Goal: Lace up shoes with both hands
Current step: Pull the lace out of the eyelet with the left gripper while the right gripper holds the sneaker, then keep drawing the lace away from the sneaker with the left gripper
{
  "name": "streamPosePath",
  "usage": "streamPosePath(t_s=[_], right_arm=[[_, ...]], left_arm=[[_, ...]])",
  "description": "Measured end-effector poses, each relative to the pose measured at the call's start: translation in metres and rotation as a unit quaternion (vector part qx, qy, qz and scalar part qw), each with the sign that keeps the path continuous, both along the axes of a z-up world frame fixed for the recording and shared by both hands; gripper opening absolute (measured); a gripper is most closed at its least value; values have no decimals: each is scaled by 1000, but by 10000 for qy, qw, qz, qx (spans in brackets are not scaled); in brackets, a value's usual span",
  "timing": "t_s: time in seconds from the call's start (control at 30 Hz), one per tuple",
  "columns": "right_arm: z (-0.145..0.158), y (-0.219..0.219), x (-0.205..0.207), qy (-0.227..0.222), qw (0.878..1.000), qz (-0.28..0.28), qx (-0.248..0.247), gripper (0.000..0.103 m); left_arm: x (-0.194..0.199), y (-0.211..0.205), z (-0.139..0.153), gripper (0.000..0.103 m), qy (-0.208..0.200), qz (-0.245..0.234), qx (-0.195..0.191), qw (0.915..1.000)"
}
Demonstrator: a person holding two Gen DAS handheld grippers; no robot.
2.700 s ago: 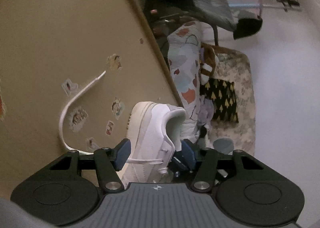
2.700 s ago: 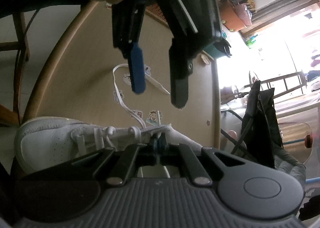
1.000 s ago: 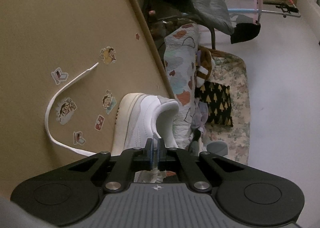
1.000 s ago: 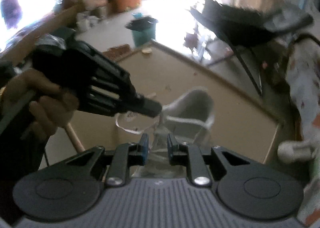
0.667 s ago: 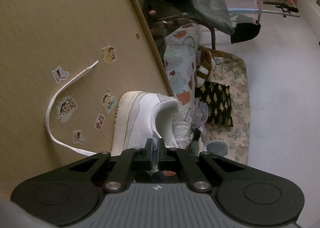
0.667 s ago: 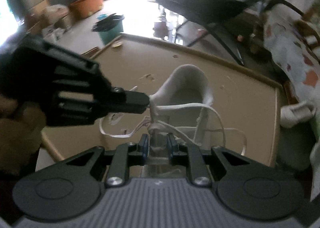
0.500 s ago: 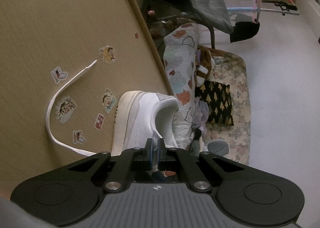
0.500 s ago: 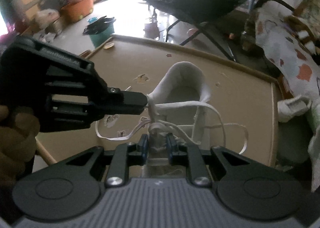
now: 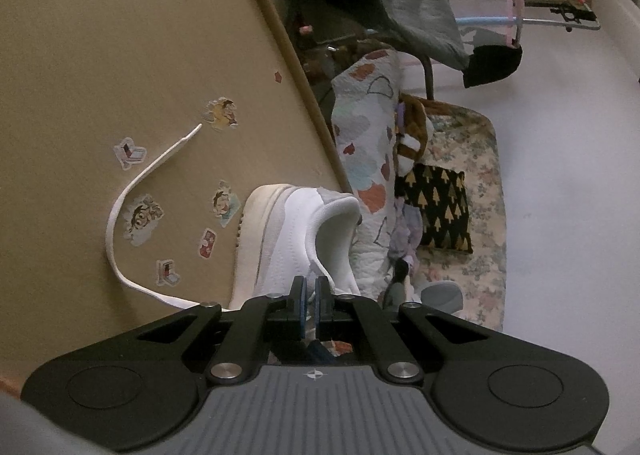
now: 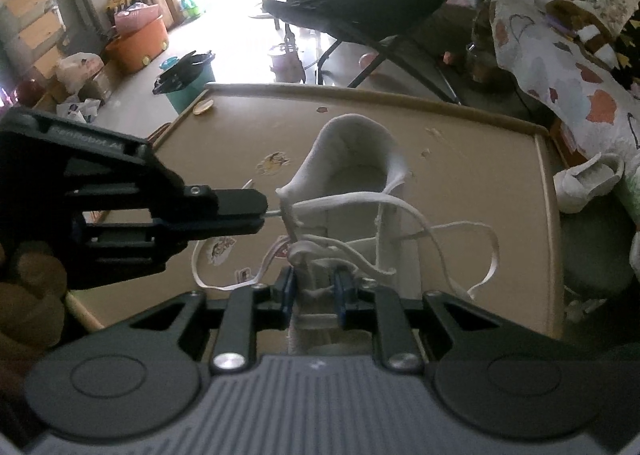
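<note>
Closest to my right wrist camera, the right gripper [image 10: 313, 293] has its blue pads on either side of the shoe's tongue, low at the laced throat of the white sneaker [image 10: 352, 179]; the jaws stand a little apart with the tongue and crossed lace between them, and the pads look pressed against it, so I read this as a grip on the tongue. Just beyond, coming in from the left of that view, my left gripper [image 10: 262, 215] has its jaws together on the lace [image 10: 404, 211] at the near side of the collar, the strand running taut from its tip across the shoe's opening. From there the lace loops loosely over the far side of the shoe and falls in a wide curl onto the table [image 10: 480, 183]. In the left wrist view, the left gripper [image 9: 310, 291] shows its fingers nearly touching right at the sneaker's [image 9: 296, 231] heel collar, and the other lace end [image 9: 132, 207] lies free in a long arc across the tabletop among small cartoon stickers [image 9: 140, 217]. The sneaker stands upright on its sole near the table's edge. Farther off, past the table [image 9: 120, 55], I see a patterned quilt [image 9: 364, 143] and a black folding chair [image 10: 380, 3] on the floor.
</note>
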State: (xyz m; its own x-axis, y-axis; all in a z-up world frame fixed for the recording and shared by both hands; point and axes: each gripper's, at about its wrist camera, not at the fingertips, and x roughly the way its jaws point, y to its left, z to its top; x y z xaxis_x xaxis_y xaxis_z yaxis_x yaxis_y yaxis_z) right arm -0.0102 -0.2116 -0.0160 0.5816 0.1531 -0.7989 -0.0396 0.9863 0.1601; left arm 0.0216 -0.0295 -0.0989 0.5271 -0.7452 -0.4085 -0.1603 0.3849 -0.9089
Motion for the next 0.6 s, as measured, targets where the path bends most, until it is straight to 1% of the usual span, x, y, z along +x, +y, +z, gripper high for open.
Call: streamPosePath(t_s=[0.37,0.5,0.6], right_arm=[[1,0,1,-6,10000,-7,6,19],[1,-1,1,-9,10000,1,-4,19],[2,-1,0,-7,10000,9,-14,19]], left_arm=[[-10,16,-2,4,16,0,65,10000],[-11,17,2,4,-43,-23,202,9998],[-13,22,2,4,-38,-39,229,9997]])
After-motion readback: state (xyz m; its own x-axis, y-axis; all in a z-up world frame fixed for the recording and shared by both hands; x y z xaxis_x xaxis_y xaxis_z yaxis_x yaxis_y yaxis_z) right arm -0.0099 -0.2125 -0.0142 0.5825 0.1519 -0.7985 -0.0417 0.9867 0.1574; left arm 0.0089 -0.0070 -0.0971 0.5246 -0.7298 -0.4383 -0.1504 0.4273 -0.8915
